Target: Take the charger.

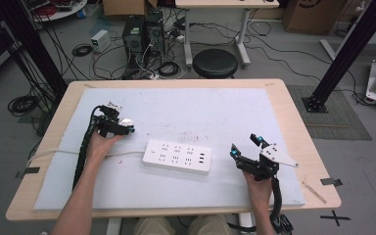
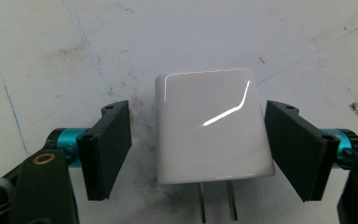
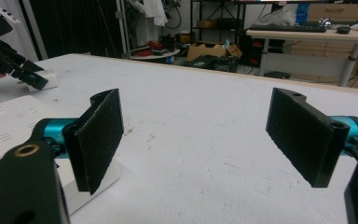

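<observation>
Person's forearms enter at the near edge; white mat covers the wooden table, stool and floor cables beyond. Left gripper has jaws apart, straddling the white plug adapter at mat's left, right pad touching or nearly so. Right gripper has jaws apart and empty, right of the power strip.

Even indoor light, soft shadows, one sharp glare streak

The white bench is bright while the far room stays dim. A glare line crosses the glossy white charger. In the right gripper view the near fingers look soft and grainy.
</observation>
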Available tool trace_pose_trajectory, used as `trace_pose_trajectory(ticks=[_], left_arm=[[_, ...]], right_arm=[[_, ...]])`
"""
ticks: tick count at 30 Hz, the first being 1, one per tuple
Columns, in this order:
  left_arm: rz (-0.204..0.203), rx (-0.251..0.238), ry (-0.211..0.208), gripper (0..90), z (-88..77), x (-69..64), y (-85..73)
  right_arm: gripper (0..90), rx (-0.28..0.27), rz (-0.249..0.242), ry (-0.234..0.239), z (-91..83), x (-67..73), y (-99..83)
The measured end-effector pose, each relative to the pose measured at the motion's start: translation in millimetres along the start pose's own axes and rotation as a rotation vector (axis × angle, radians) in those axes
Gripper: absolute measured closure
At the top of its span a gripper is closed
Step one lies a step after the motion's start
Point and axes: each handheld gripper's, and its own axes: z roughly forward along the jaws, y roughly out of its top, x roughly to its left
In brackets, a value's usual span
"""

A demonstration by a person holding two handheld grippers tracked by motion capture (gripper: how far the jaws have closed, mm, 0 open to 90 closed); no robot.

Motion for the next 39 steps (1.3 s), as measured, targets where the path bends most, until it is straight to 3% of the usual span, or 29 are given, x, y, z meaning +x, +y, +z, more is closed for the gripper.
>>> trace_pose_trajectory(ticks=[11, 15, 23, 28, 31, 39], left_arm=[[0.001, 0.000, -0.003, 30.2, 1.0, -0.3, -0.7], [0.023, -0.003, -0.006, 42.3, -0.5, -2.7, 0.0], [0.024, 0.004, -0.006, 42.4, -1.2, -2.9, 0.4], [0.002, -0.005, -0.047, 42.5, -4.7, -3.5, 0.9], [0.038, -0.015, -0.037, 42.4, -14.5, -10.4, 4.0], [0.057, -0.070, -0.040, 42.4, -37.2, -24.6, 2.9]], right_arm=[[19.3, 0.006, -0.004, -0.009, 0.3, 1.1, 0.1], [19.3, 0.009, -0.010, -0.011, 0.7, 1.6, 0.3], [19.3, 0.005, -0.008, -0.011, 1.0, 0.6, 0.3], [19.3, 0.011, 0.003, -0.015, 1.2, 0.0, 0.4], [19.3, 0.014, -0.003, -0.016, 1.9, 0.3, 0.5], [19.3, 0.027, -0.002, -0.019, 2.7, 1.2, 0.8]])
